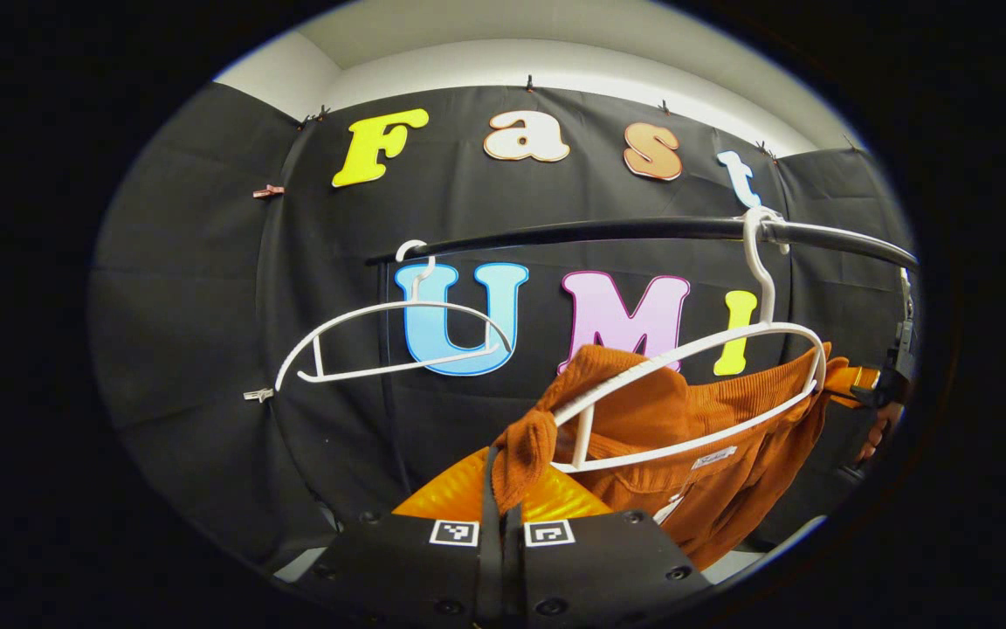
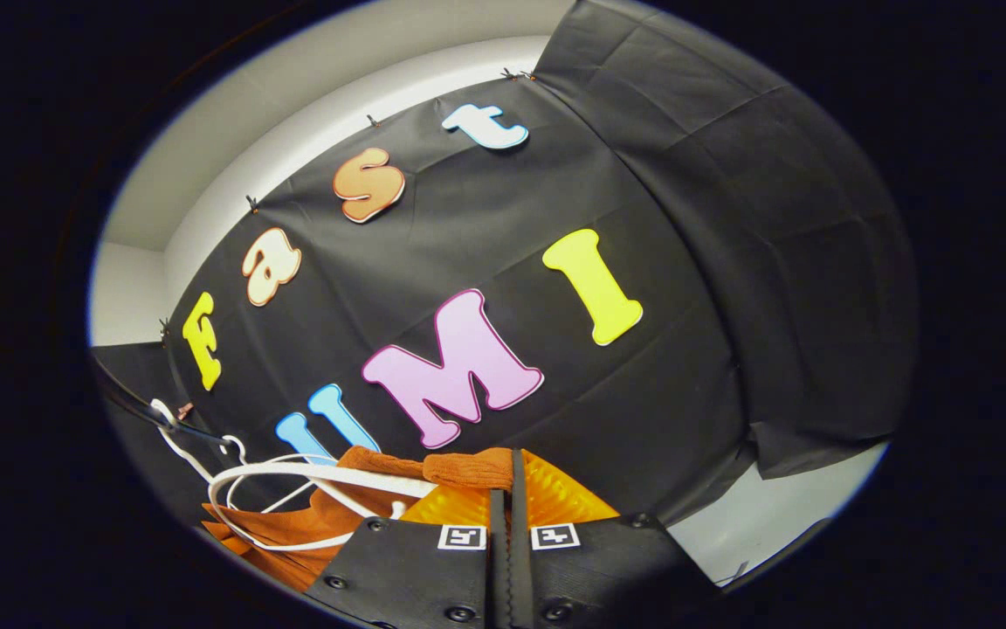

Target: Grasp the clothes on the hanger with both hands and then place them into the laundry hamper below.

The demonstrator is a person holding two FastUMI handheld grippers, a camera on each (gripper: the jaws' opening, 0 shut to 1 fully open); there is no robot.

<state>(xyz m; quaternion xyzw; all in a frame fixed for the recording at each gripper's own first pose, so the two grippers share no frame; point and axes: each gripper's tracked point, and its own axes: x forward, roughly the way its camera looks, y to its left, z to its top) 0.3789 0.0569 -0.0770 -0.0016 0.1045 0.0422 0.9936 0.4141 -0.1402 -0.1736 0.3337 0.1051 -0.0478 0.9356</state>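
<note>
The orange garment [image 1: 695, 437] hangs on a white hanger [image 1: 686, 402] from the black rail [image 1: 643, 229], just ahead of the left gripper [image 1: 503, 524] and up to its right. That gripper's jaws are drawn together on a bunched shoulder fold directly in front of it. The right gripper [image 2: 510, 515] looks closed on the opposite shoulder edge, ahead and to its left, though the contact is partly hidden. An empty hanger [image 1: 389, 341] hangs farther left. The ribbed knit seems soft, light and stretchy; grips at the shoulders should let it slide off the hanger.
</note>
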